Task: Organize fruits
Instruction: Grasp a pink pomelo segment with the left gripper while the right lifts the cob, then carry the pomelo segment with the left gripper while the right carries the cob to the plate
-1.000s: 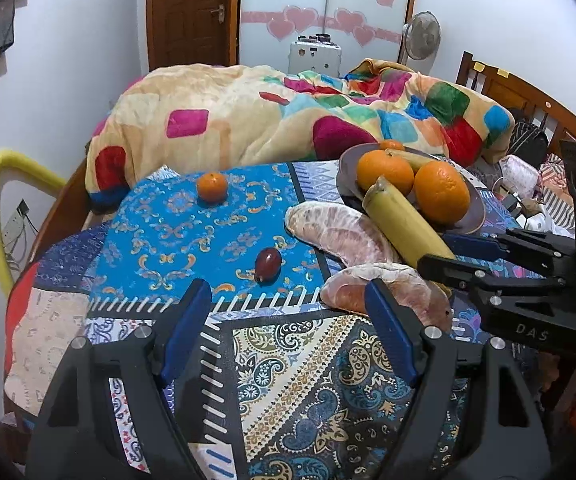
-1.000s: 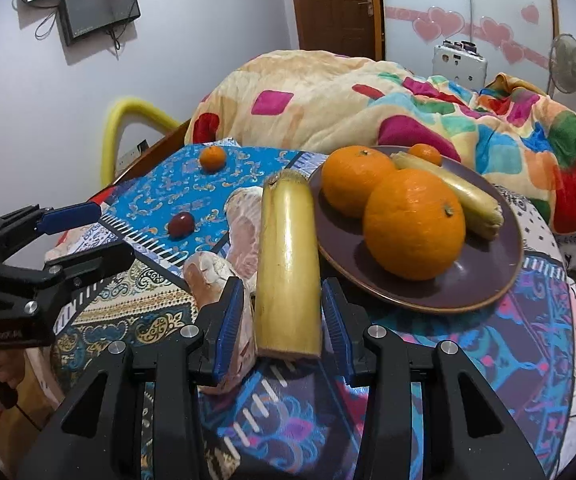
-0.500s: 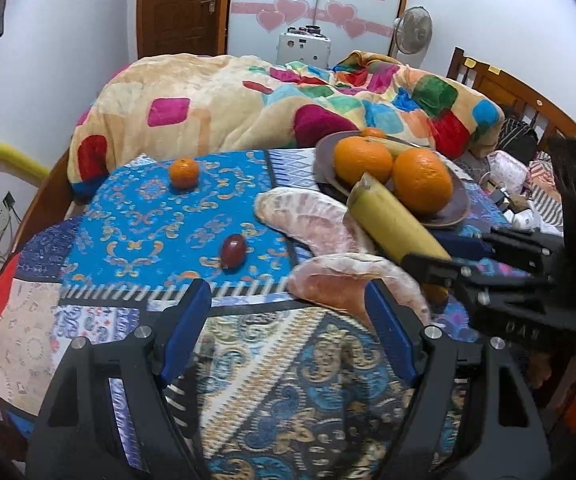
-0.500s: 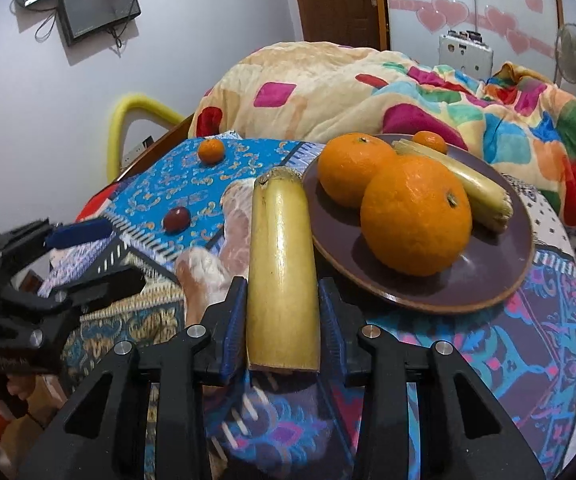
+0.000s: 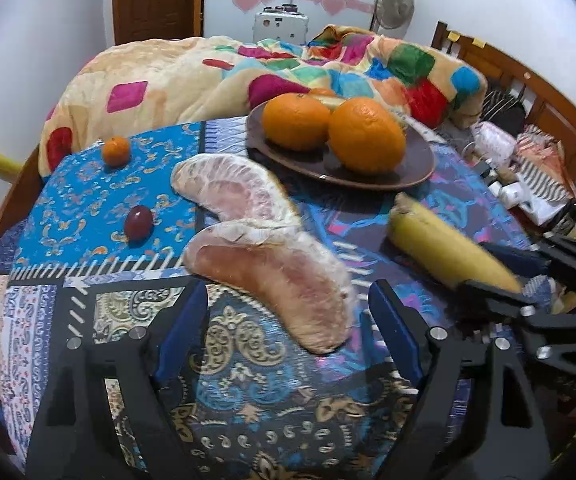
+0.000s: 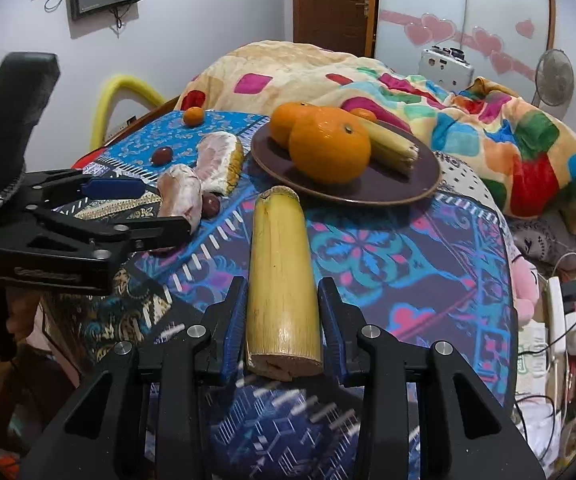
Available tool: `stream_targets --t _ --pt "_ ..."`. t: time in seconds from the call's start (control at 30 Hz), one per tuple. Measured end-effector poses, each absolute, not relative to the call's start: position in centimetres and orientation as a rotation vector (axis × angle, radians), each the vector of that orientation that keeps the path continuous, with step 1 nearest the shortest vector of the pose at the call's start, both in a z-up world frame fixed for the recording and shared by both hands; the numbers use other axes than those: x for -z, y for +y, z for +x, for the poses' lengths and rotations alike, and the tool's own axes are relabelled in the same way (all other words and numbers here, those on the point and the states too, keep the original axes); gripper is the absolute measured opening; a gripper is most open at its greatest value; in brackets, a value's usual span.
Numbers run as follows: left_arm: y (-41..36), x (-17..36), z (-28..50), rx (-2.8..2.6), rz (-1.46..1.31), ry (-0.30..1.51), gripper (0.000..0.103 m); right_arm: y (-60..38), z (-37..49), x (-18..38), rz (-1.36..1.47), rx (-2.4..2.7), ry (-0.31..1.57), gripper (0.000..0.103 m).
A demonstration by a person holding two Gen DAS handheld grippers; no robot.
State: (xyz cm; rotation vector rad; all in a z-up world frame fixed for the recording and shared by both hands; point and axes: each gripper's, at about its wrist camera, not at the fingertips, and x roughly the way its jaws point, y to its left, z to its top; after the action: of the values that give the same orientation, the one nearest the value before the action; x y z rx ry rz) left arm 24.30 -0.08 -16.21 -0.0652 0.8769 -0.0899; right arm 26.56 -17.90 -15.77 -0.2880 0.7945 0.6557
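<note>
My right gripper (image 6: pixel 281 320) is shut on a cut yellow banana piece (image 6: pixel 279 264), which hangs over the patterned cloth short of the brown plate (image 6: pixel 420 184). The plate holds two oranges (image 6: pixel 328 148), a small tangerine and another banana piece (image 6: pixel 392 146). My left gripper (image 5: pixel 288 328) is opening; the near pomelo segment (image 5: pixel 279 280) lies with its end between the pads, untouched. A second pomelo segment (image 5: pixel 231 188) lies behind it. A dark red fruit (image 5: pixel 138 222) and a small tangerine (image 5: pixel 115 151) sit on the blue cloth to the left. The right gripper (image 5: pixel 492 276) shows at the right edge.
A colourful blanket (image 5: pixel 215 76) is heaped behind the table. A yellow chair back (image 6: pixel 123 88) stands at the left, and a wooden headboard (image 5: pixel 528 92) with clutter at the right. Another dark fruit (image 6: pixel 210 206) lies beside the near pomelo segment.
The left gripper moved forward, so the near pomelo segment now lies between its fingers. The right gripper carried the banana piece back from the plate's rim and away from the pomelo.
</note>
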Motion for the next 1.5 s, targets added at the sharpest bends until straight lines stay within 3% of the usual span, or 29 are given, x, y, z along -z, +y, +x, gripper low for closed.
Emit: stream_targets --t 0.23,0.33,0.67,0.93,0.97,1.5 --pt "4.0 16.8 22.2 0.075 -0.082 0.914 0.083 -17.8 26.6 15.8 -0.284 -0.663 0.775 0.034" --pt "5.3 16.7 21.8 0.077 -0.098 0.934 0.078 -17.5 27.0 15.9 -0.277 -0.677 0.781 0.034" --pt "4.3 16.5 24.2 0.120 -0.127 0.960 0.076 -15.9 29.1 17.1 -0.261 -0.697 0.837 0.034" --pt "4.7 16.7 25.5 0.134 -0.151 0.929 0.051 -16.2 29.3 17.0 -0.235 -0.720 0.823 0.033" --pt "4.6 16.7 25.5 0.133 -0.142 0.923 0.044 -16.2 29.2 17.0 -0.229 -0.721 0.820 0.033" --pt "3.4 14.5 22.9 0.135 -0.113 0.882 0.041 -18.8 27.8 14.8 -0.155 -0.684 0.761 0.033"
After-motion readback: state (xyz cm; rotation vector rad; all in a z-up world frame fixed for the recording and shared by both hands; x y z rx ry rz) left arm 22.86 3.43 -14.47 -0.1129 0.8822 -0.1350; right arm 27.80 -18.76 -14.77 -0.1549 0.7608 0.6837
